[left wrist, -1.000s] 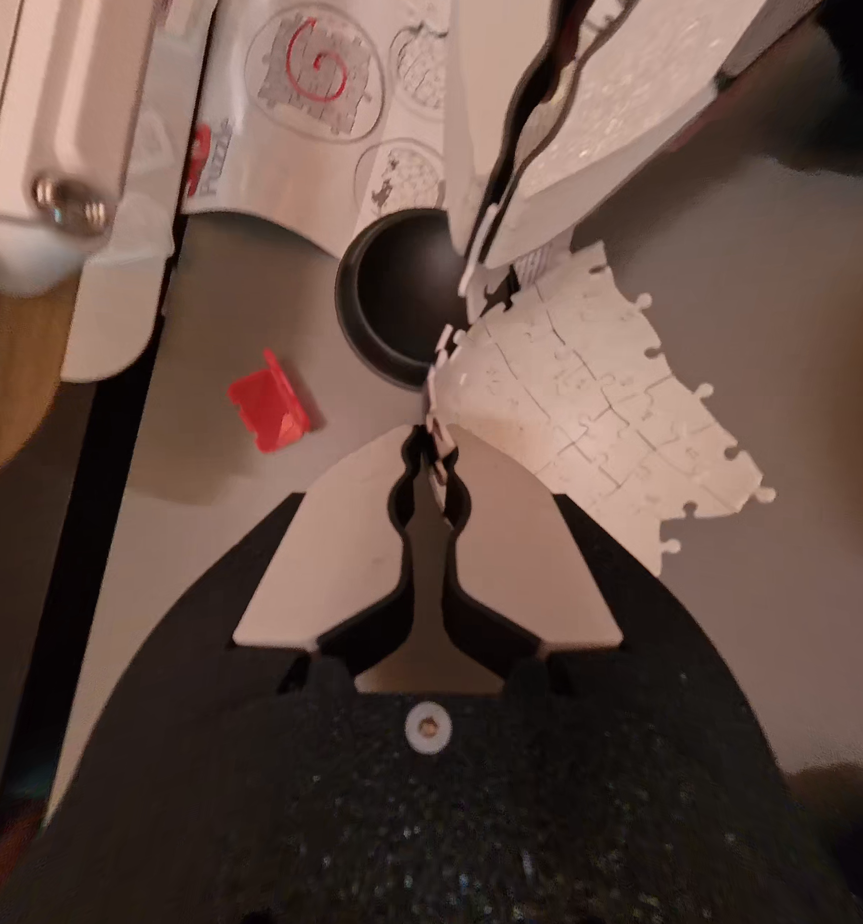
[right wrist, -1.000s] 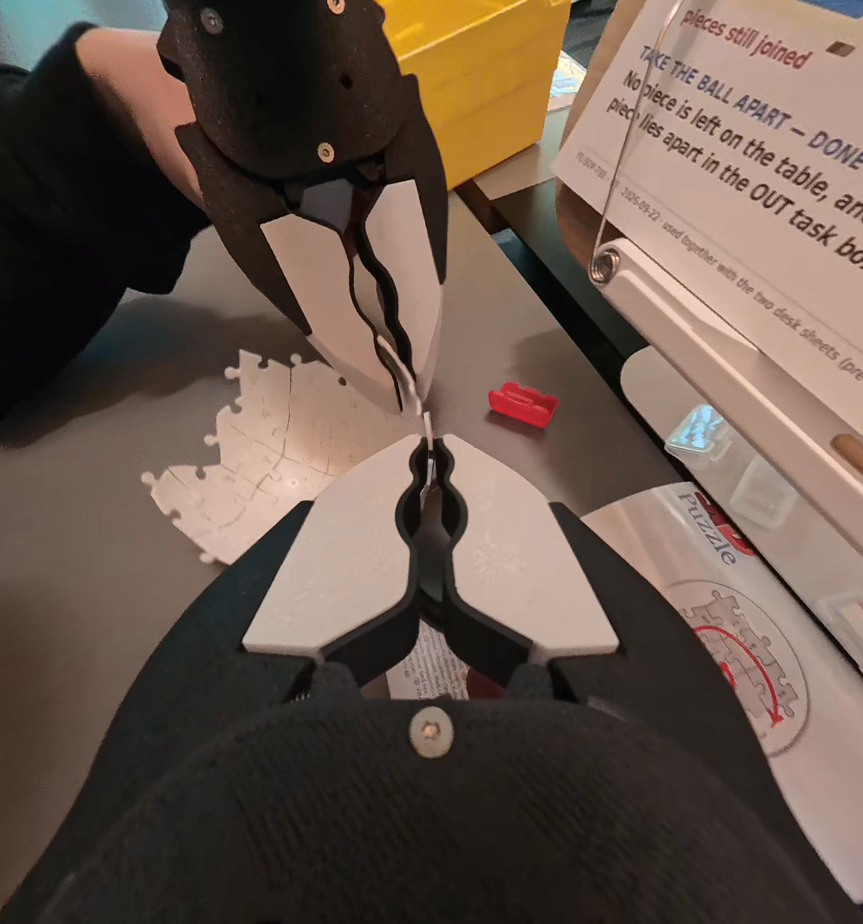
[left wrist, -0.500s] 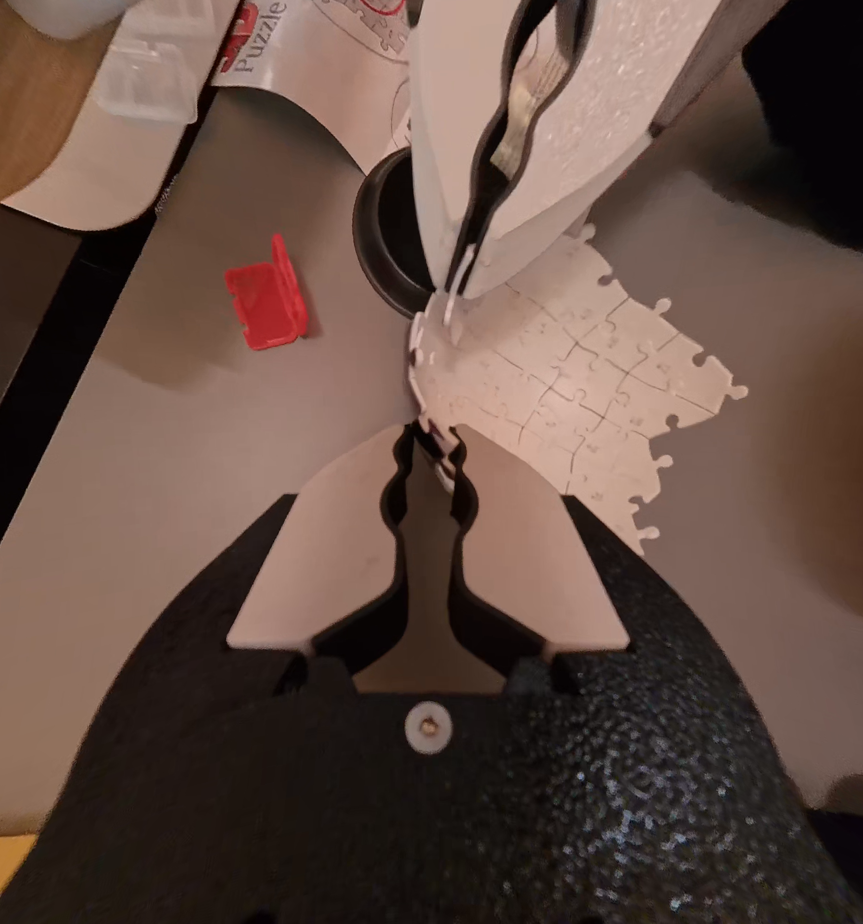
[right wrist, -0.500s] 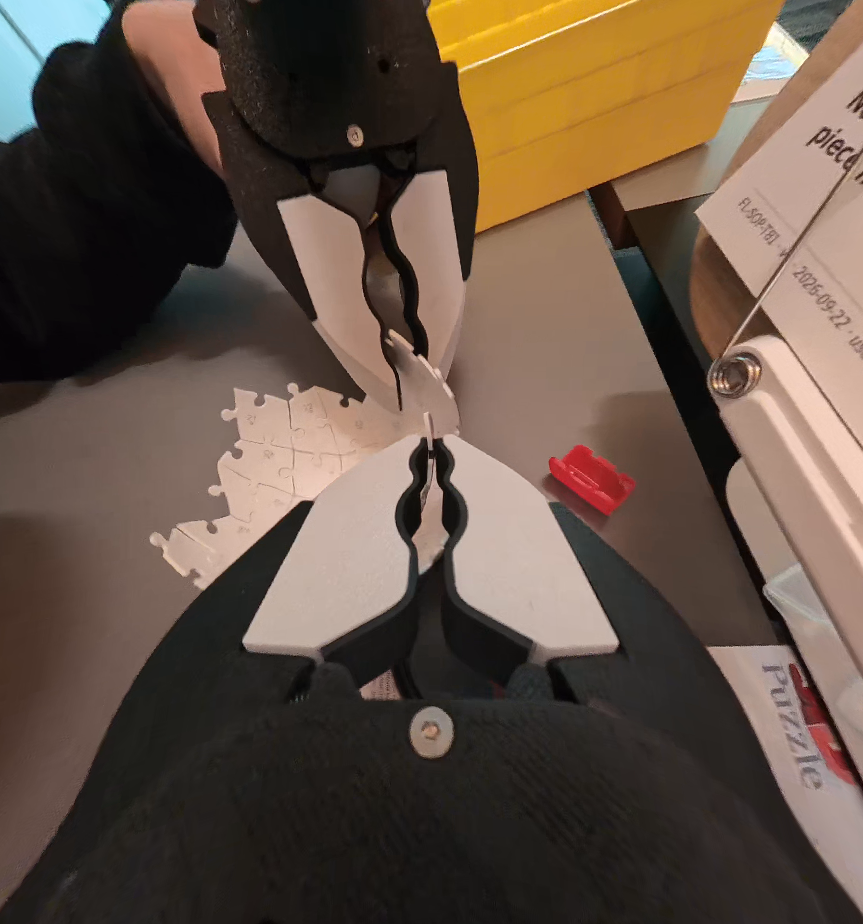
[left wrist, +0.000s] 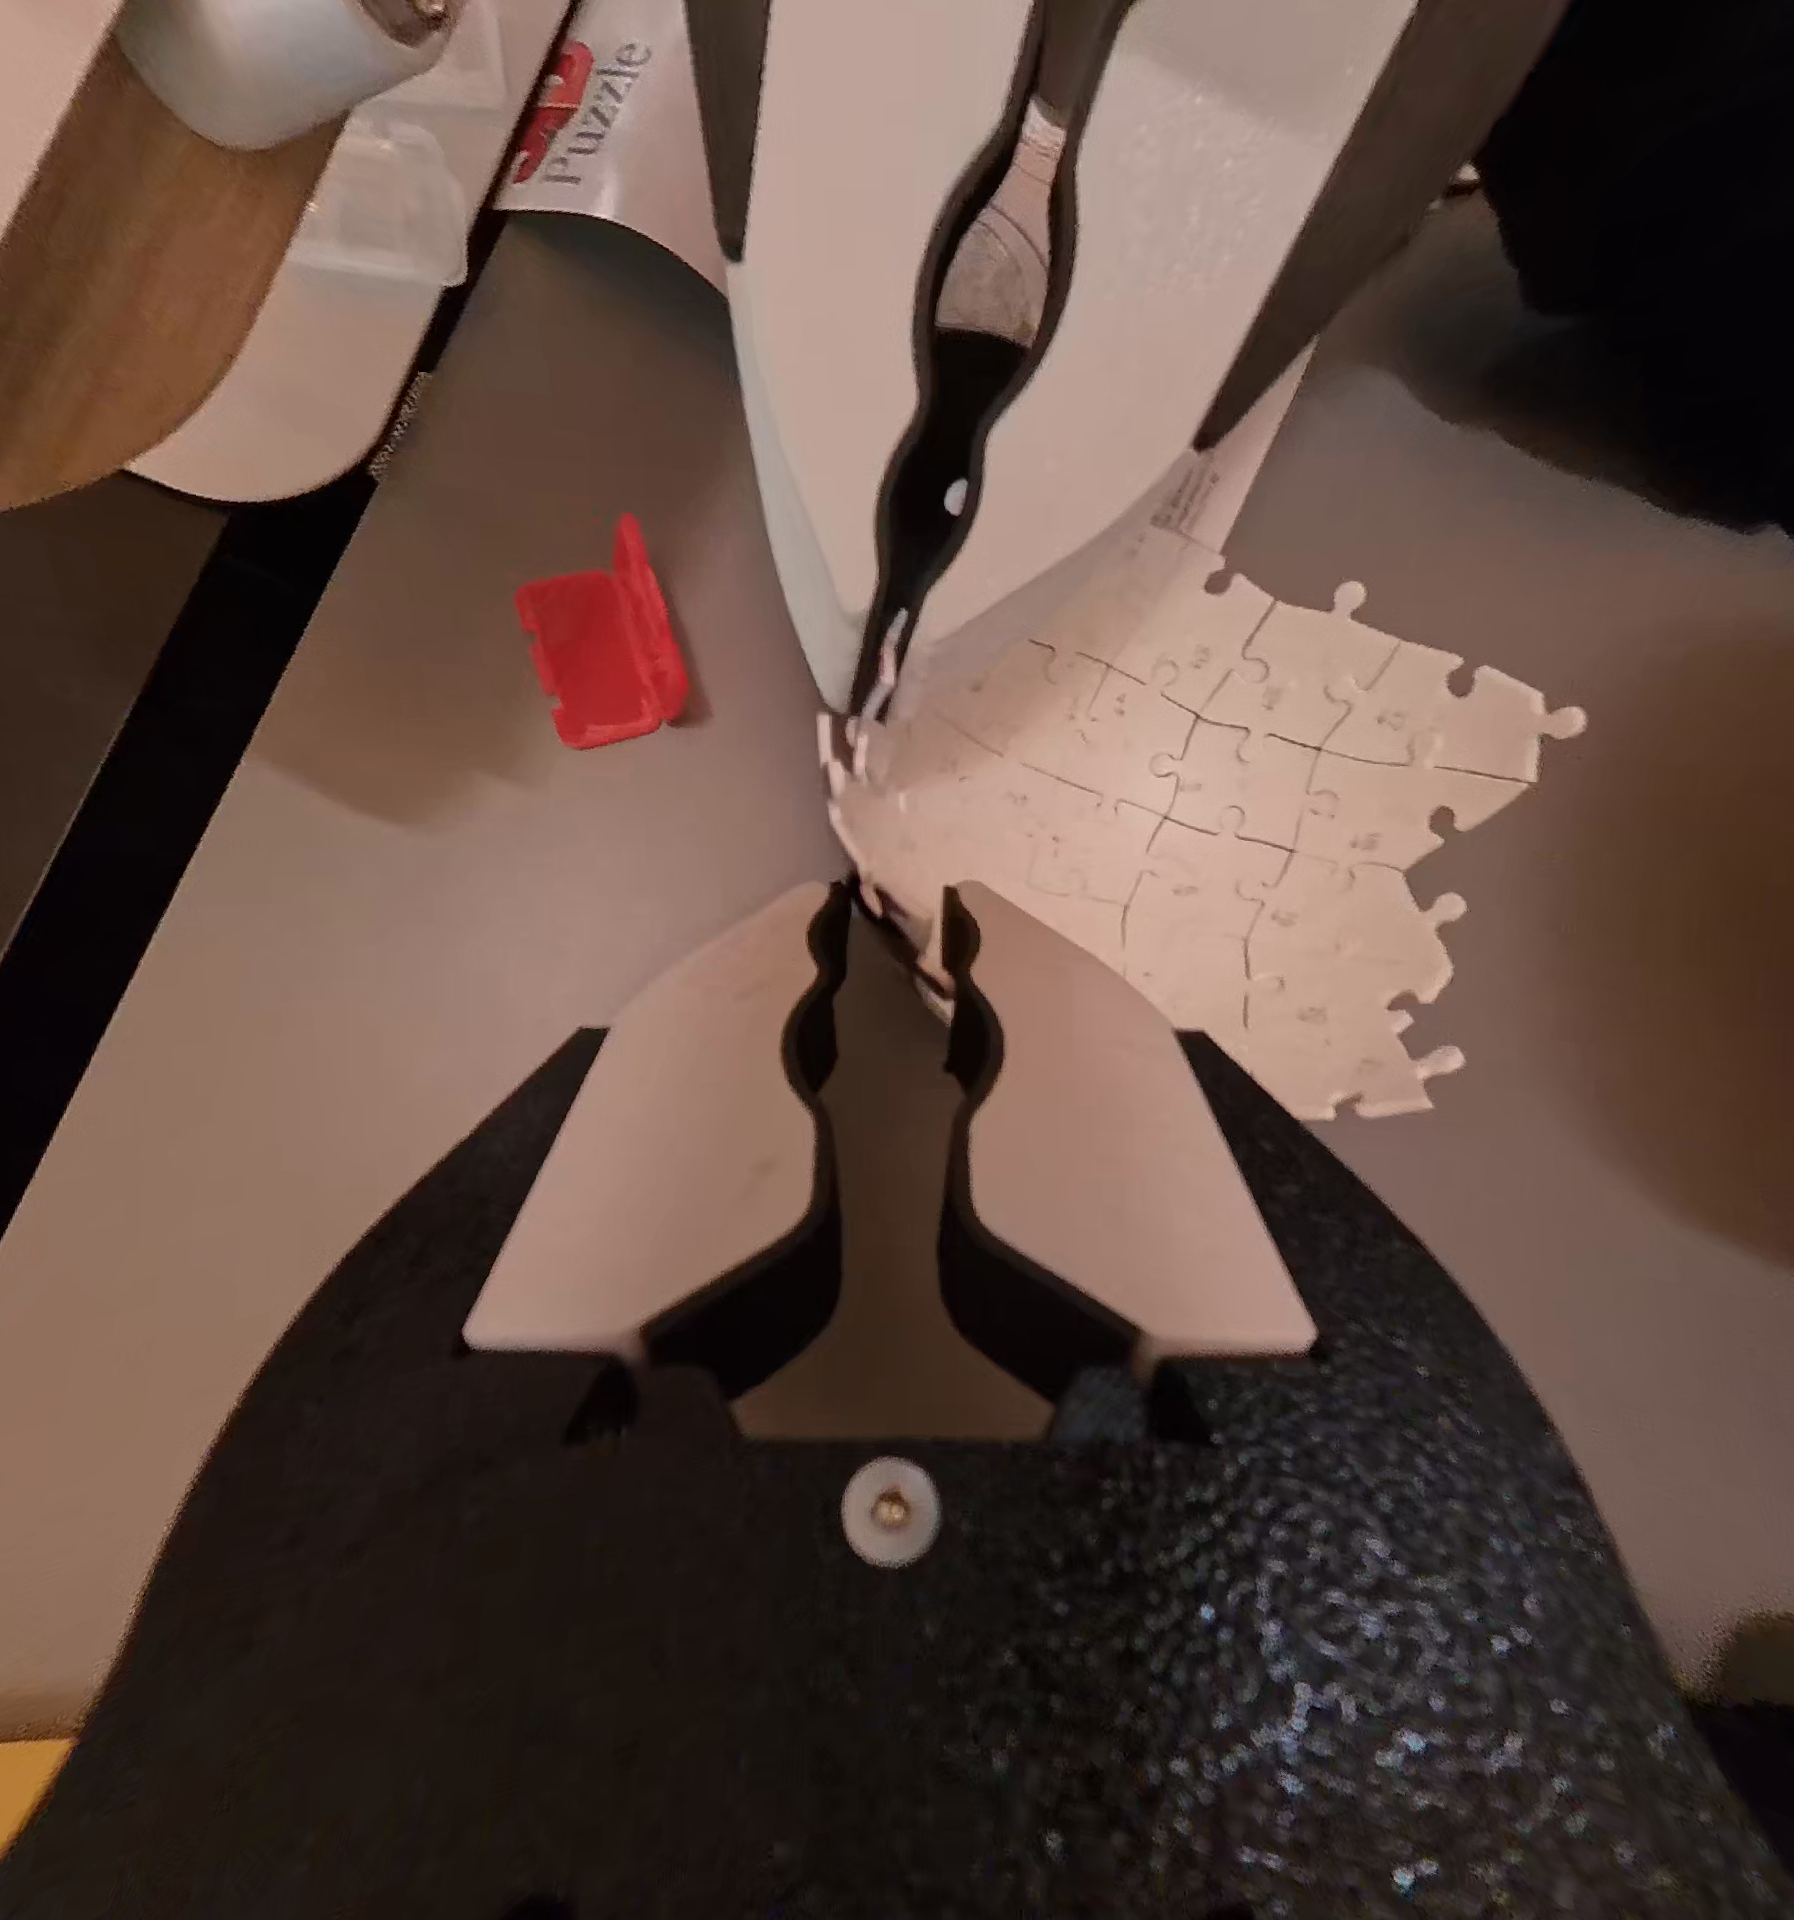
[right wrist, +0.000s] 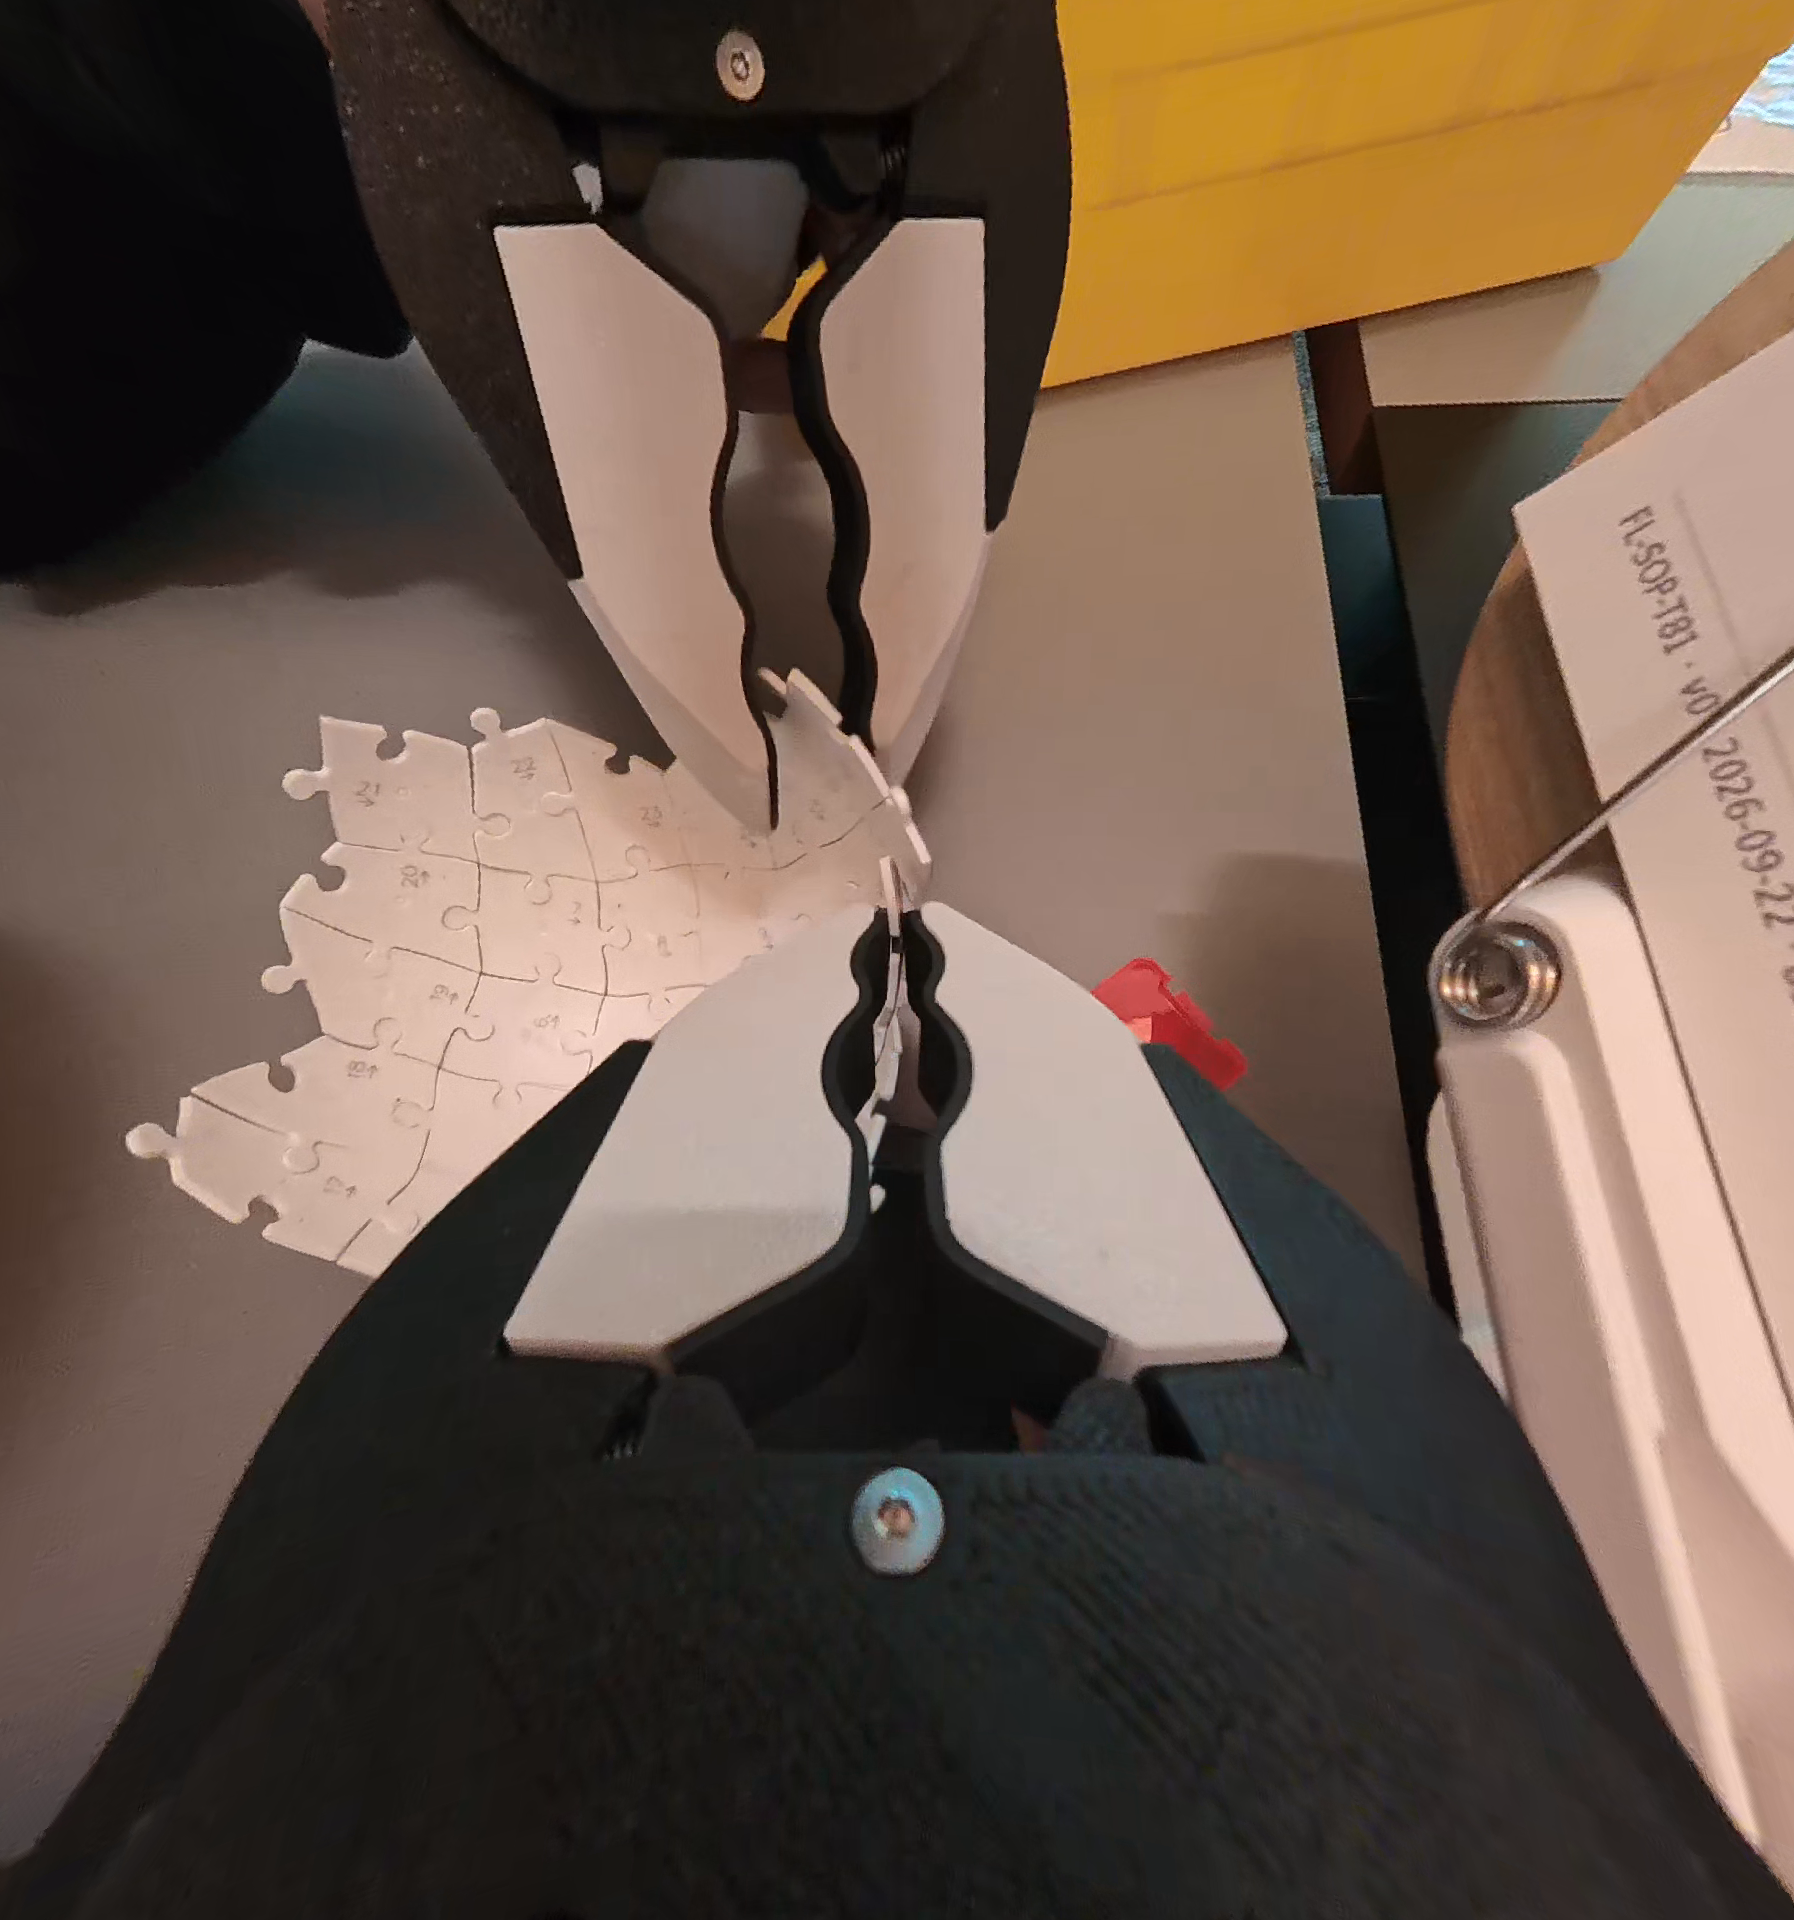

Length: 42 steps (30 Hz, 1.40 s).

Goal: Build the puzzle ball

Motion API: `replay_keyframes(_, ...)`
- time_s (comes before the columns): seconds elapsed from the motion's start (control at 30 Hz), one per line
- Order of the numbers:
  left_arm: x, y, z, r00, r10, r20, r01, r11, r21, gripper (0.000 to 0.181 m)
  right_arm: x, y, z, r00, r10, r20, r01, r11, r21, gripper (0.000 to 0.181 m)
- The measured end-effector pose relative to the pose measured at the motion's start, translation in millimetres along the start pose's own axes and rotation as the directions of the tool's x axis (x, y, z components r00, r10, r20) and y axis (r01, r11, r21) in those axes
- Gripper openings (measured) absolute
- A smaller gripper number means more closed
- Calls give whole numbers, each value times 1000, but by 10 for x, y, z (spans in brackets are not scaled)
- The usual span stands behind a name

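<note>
On the tabletop [right wrist: 1132,644], both claws meet at the joined puzzle section [right wrist: 477,935]. Right claw [right wrist: 898,920] pinches a loose piece edge-on for mating; left claw [left wrist: 898,894], slightly spread, straddles the section's rim.

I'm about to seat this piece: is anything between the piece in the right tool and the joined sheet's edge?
Nothing visible. The piece in the right tool sits at the raised edge of the joined sheet. The left tool straddles that edge just beyond, and the red plastic part lies off to the side.
</note>
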<state>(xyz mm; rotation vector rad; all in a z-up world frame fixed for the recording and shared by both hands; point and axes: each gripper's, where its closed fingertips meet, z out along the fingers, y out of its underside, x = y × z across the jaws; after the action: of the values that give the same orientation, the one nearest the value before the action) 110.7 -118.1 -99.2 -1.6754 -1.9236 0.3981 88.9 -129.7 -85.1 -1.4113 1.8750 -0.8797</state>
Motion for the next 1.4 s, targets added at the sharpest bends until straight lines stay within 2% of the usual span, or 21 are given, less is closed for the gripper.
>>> replay_keyframes(0.03,-14,-5,11,1000,-3,3,3,1000,2,16,2,-2,13,1000,-2,9,2,1000,2,3)
replay_keyframes(0.33,-104,-102,-5,989,96,116,-97,995,0,17,34,38,37,999,44,23,-44,999,1,3)
replay_keyframes(0.43,-96,-141,-8,992,89,87,-90,996,4,15,41,44,37,999,47,25,-47,999,-4,3)
replay_keyframes(0.6,-108,-97,44,1000,-1,16,1,1000,-4,13,50,41,56,998,47,28,-48,999,6,3)
replay_keyframes(0.93,-207,-95,76,999,46,27,-45,999,-28,18,15,108,91,996,68,62,-66,997,-44,3)
replay_keyframes(1.1,-175,-265,8,999,11,-52,-8,999,49,20,38,154,78,993,106,52,-102,993,-66,3)
replay_keyframes(1.23,-158,-242,83,996,19,-87,-16,999,31,20,39,165,71,994,103,48,-99,993,-66,3)
replay_keyframes(1.3,-163,-209,86,997,53,-64,-53,999,10,20,27,145,61,996,77,45,-74,996,-58,3)
replay_keyframes(1.4,-201,-254,-23,986,160,56,-160,987,2,20,-9,116,4,997,63,42,-60,995,-74,3)
